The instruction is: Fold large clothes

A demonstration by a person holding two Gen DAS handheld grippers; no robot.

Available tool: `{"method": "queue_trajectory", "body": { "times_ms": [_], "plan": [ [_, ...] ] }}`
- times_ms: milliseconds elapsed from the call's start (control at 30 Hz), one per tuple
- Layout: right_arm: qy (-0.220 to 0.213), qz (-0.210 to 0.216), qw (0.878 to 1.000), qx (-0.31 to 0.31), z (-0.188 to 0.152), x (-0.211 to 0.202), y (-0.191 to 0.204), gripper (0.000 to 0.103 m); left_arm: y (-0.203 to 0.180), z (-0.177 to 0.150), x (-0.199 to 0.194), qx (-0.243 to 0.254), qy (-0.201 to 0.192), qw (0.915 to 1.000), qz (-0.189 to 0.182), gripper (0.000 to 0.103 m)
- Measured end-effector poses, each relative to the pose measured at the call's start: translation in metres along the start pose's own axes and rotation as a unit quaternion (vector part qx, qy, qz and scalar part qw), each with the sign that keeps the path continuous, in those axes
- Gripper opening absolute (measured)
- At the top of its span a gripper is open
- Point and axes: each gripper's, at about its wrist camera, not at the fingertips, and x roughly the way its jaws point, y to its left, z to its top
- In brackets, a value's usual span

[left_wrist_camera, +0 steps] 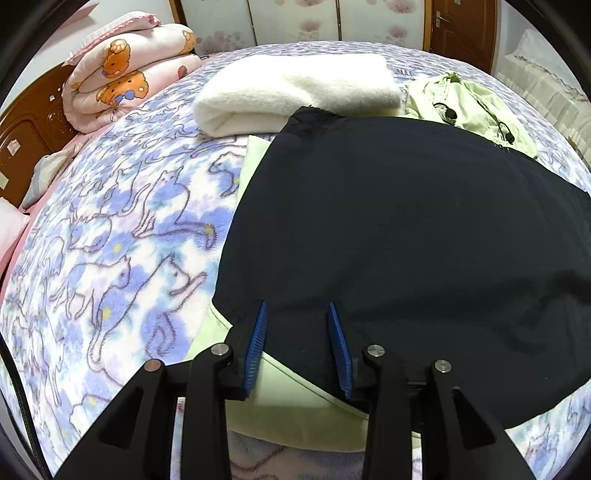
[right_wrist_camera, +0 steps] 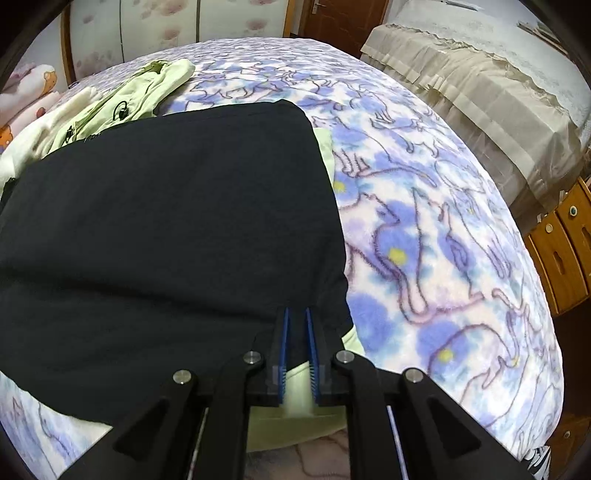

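1. Two grippers sit at the near edge of a dark navy garment (left_wrist_camera: 406,229). The left gripper (left_wrist_camera: 300,314) has its blue-padded fingers (left_wrist_camera: 258,339) spread wide, and the garment's hem and a pale green layer (left_wrist_camera: 288,402) lie between them, not pinched.
2. The right gripper (right_wrist_camera: 296,314) has its fingers (right_wrist_camera: 284,339) drawn close with a narrow gap; cloth from the navy edge and the pale green layer sits in that gap, but whether the pads actually clamp it cannot be told.
3. The navy garment lies spread flat ahead of both grippers, the left one at its near left corner and the right one at its near right corner. Pale green cloth peeks out along its left, right and near edges.
4. Beyond the far edge lies a crumpled light green jacket (left_wrist_camera: 469,107) with black cords, and beside it a folded cream blanket (left_wrist_camera: 295,92).
5. Everything rests on a fleece bedspread (left_wrist_camera: 122,236) printed with blue and purple cats.
6. A rolled pink cartoon quilt (left_wrist_camera: 122,70) sits by the brown headboard (left_wrist_camera: 26,136); a floral wardrobe (left_wrist_camera: 295,18) and a wooden door (left_wrist_camera: 461,26) stand behind, and a covered sofa (right_wrist_camera: 472,85) is to the right.
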Motion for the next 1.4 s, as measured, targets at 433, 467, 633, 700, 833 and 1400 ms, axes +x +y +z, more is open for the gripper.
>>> {"method": "queue_trajectory", "body": {
  "times_ms": [433,467,633,700,833,1400],
  "plan": [
    [-0.009,0.071,0.997,-0.008,0.022,-0.035,0.039,0.010,-0.010,0.029,-0.026,0.009,-0.003,0.9993,-0.035,0.051],
    [-0.014,0.082,0.996,-0.014,0.027,-0.038,0.048,0.010,-0.012,0.033,-0.026,0.009,-0.004,0.9993,-0.037,0.052],
    [-0.033,0.134,0.989,-0.055,0.063,-0.041,0.111,0.010,-0.031,0.069,-0.010,0.018,-0.015,0.9983,-0.053,0.054],
    [-0.036,0.146,0.986,-0.071,0.076,-0.034,0.138,0.010,-0.040,0.084,0.003,0.025,-0.023,0.9981,-0.052,0.054],
    [-0.022,0.150,0.985,-0.076,0.101,-0.006,0.161,0.010,-0.040,0.108,0.040,0.012,-0.008,0.9993,-0.035,0.054],
    [-0.010,0.014,1.000,0.022,0.108,0.066,0.019,0.018,0.027,0.101,0.090,-0.039,-0.017,0.9987,0.028,0.085]
  ]
}}
